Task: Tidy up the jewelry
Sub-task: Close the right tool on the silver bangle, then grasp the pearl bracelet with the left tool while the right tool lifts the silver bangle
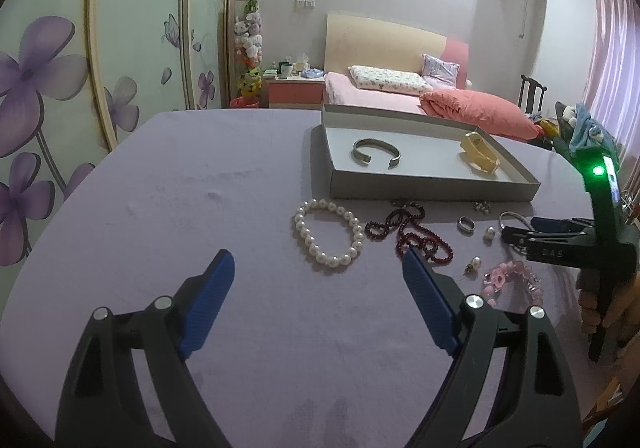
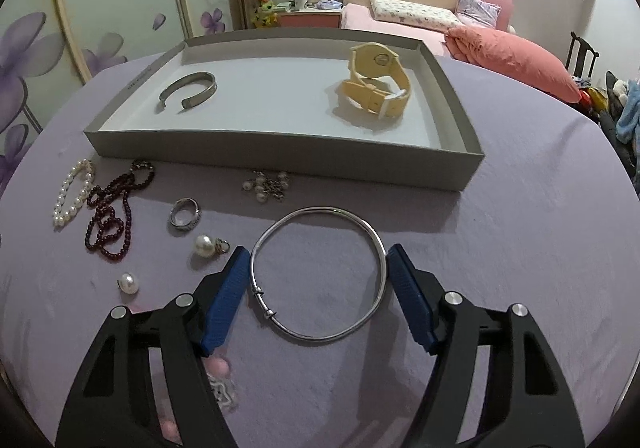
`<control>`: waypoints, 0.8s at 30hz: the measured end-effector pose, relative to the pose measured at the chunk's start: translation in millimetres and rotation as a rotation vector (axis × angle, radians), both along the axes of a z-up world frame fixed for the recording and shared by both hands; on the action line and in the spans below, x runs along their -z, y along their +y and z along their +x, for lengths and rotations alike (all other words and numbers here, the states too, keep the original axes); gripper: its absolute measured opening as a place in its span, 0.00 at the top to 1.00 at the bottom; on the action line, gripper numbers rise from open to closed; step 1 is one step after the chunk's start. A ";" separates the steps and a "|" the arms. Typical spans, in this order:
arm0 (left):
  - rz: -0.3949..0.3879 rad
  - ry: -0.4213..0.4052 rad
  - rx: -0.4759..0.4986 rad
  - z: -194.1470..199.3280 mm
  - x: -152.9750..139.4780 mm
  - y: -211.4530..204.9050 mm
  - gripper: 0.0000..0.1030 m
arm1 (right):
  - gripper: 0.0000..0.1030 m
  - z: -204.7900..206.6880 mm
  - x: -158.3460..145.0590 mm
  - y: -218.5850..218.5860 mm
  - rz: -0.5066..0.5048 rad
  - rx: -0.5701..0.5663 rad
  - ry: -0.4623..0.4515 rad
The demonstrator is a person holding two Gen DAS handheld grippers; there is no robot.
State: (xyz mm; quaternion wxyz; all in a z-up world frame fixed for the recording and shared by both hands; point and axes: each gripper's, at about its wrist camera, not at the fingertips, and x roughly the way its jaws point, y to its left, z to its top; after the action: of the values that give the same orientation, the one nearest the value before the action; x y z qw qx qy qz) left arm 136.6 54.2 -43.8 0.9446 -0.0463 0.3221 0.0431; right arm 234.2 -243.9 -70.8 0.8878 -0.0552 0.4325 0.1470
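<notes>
right gripper [image 2: 319,262] spread wide, its pads flanking the silver bangle [image 2: 319,275] on the purple tablecloth [image 2: 520,248], nothing clamped. left gripper [image 1: 318,268] wide open, empty. grey tray [image 2: 280,149] at 12 o'clock holds cuff bracelet [image 2: 188,91] and yellow watch [image 2: 376,81].

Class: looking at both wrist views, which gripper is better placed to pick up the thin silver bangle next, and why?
Right. The right gripper is open, with its fingers on either side of the silver bangle on the table. The left gripper is open over bare cloth near the pearl bracelet, away from the bangle.
</notes>
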 end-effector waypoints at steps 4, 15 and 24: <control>0.006 0.045 0.004 15.1 3.6 -1.8 0.18 | 0.32 -0.9 -0.6 -17.2 0.005 0.049 -0.002; 0.036 0.185 -0.058 69.0 27.2 -0.2 0.29 | 0.32 1.3 -0.2 -44.0 0.038 0.108 -0.007; 0.025 0.253 -0.103 99.1 39.9 8.2 0.56 | 0.32 4.7 -1.5 -48.1 0.056 0.103 -0.006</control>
State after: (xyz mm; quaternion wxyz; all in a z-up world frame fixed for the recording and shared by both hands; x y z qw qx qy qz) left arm 235.6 62.4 -83.7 0.8936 -0.0453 0.4350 0.1012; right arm 238.9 -292.0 -69.3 0.8967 -0.0083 0.4279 0.1130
